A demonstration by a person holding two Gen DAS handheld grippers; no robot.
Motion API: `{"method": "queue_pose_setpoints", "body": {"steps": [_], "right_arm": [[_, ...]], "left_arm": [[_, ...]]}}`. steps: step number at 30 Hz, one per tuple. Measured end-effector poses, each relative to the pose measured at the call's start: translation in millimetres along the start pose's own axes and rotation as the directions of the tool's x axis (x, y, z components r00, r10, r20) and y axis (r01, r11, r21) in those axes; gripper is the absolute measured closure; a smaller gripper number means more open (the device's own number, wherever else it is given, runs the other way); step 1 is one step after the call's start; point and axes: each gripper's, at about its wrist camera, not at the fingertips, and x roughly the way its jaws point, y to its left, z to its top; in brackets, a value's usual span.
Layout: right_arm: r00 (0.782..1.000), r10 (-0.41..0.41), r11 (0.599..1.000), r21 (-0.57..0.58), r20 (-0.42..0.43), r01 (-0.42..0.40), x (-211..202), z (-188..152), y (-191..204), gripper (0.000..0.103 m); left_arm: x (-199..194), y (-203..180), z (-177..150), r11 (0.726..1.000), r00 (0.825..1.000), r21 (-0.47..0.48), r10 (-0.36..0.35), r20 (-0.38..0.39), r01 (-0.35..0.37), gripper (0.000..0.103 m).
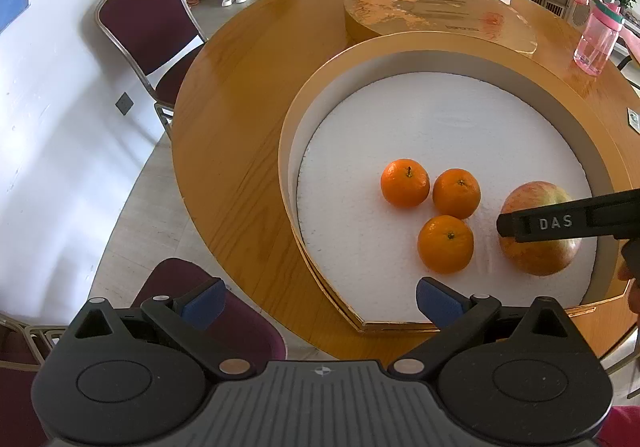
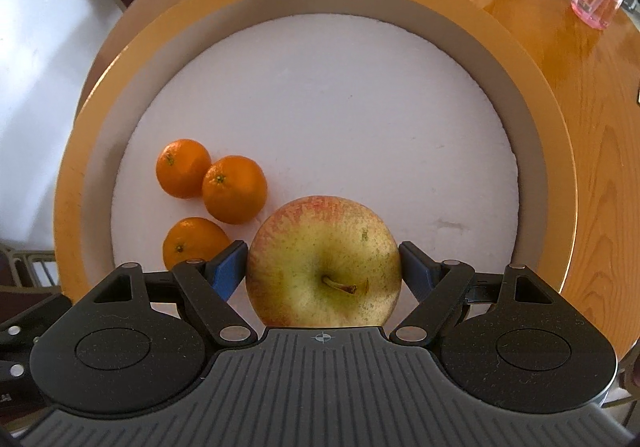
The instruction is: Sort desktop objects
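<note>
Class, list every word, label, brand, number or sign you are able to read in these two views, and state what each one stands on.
"DAS": white letters on the black finger of the right gripper, in front of the apple.
Dark print on the round golden lid: upside down and too blurred to read.
Small label at the table edge, far right: too small to read.
Pink bottle: no readable text.

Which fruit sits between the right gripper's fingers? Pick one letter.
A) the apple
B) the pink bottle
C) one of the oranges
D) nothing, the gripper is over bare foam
A: in the right wrist view the apple fills the gap of the right gripper, with a blue pad against each side of it, while the three oranges lie apart to its left inside the round box.
</note>
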Motion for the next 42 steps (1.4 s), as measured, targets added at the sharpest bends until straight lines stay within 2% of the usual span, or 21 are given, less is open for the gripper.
{"method": "queue_pose_setpoints", "body": {"steps": [9, 31, 42], "right_arm": [[1.0, -0.017, 0.999, -0.029, 0.011, 0.017, 5.0, 0.5, 5.5, 0.021], [0.999, 0.002, 0.999, -0.036, 0.043, -0.001, 3.1, -3.6, -0.8, 0.019], [0.999, -0.001, 0.998, -0.062, 0.046, 0.004, -2.7, -7.2, 0.6, 0.017]], "left_arm": [[-3.9, -4.9, 0.1, 1.0, 1.0, 0.017, 0.005, 0.003, -0.005, 0.001], [-15.9, -18.3, -3.0, 0.997, 1.0, 0.074, 0.003, 0.02, -0.004, 0.001], [-13.8, -17.1, -3.3, 0.998, 1.0, 0.069, 0.004, 0.016, -0.005, 0.001]]}}
